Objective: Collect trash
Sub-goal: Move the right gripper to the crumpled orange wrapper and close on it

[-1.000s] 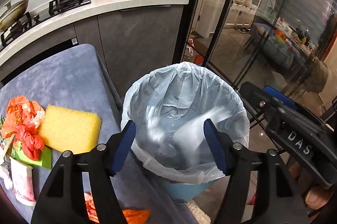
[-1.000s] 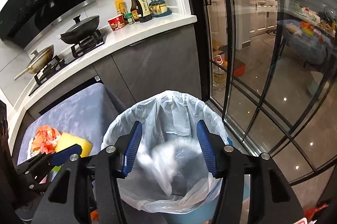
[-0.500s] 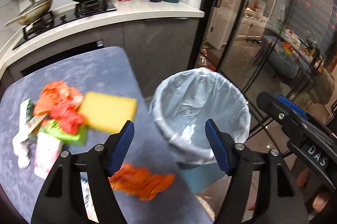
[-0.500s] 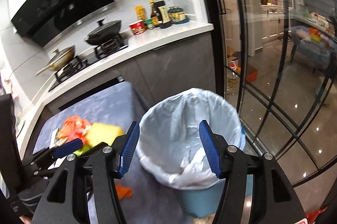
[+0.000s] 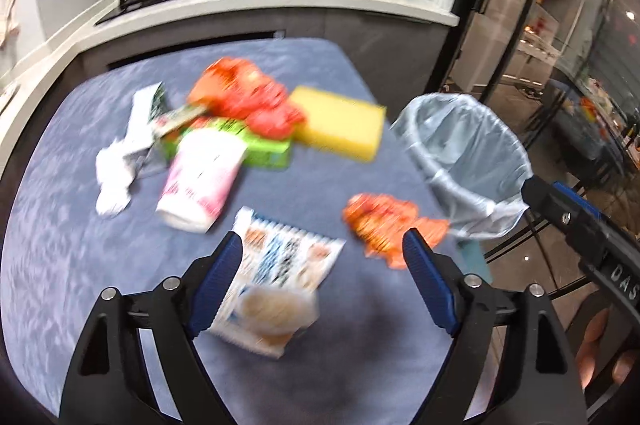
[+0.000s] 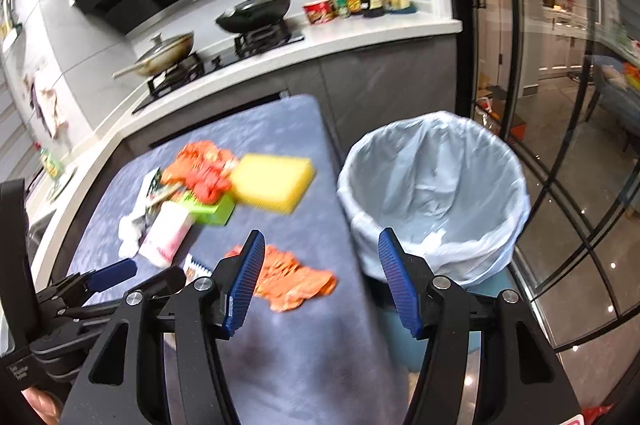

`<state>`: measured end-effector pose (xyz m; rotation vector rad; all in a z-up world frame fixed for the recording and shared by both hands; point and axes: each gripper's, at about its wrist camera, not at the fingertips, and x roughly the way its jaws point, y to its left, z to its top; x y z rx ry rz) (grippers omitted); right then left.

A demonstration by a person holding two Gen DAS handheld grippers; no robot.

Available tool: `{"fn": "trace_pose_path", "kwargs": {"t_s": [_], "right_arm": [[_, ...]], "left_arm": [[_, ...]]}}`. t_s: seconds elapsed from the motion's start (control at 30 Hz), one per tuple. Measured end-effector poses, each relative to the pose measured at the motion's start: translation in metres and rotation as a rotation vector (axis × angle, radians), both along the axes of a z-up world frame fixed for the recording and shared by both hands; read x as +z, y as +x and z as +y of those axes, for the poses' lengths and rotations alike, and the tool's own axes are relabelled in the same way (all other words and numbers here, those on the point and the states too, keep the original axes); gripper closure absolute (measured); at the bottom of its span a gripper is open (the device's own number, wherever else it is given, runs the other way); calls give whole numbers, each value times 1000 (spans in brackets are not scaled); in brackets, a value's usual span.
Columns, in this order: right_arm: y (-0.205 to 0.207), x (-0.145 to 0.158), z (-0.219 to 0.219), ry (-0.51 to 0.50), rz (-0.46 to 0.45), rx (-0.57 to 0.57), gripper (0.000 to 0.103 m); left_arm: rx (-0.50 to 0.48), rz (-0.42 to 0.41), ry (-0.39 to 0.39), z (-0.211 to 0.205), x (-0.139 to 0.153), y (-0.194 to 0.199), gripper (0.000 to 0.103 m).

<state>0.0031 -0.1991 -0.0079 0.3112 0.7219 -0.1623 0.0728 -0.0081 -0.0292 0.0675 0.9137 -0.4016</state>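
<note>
Trash is scattered on the blue-grey table: a white and blue snack packet, an orange wrapper, a yellow sponge, a pink and white pack, a green box, a red-orange crumpled bag and white tissue. The lined bin stands off the table's right edge. My left gripper hovers over the snack packet with its jaws opening and touching nothing. My right gripper is open and empty between the orange wrapper and the bin.
Behind the table runs a white counter with a stove, two pans and bottles. Glass doors lie right of the bin. The left gripper shows at the right wrist view's left edge.
Both grippers swung left from above the bin to over the table. White trash seen dropping into the bin now lies at its bottom. The left jaws stand wider.
</note>
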Motion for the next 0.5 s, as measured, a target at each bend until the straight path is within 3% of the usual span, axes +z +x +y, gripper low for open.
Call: {"fn": "trace_pose_path", "kwargs": {"t_s": [0.5], "right_arm": [[40,-46,44,-16,104,95,45]], "left_arm": [[87,105,12,51,-46,-9,24]]}}
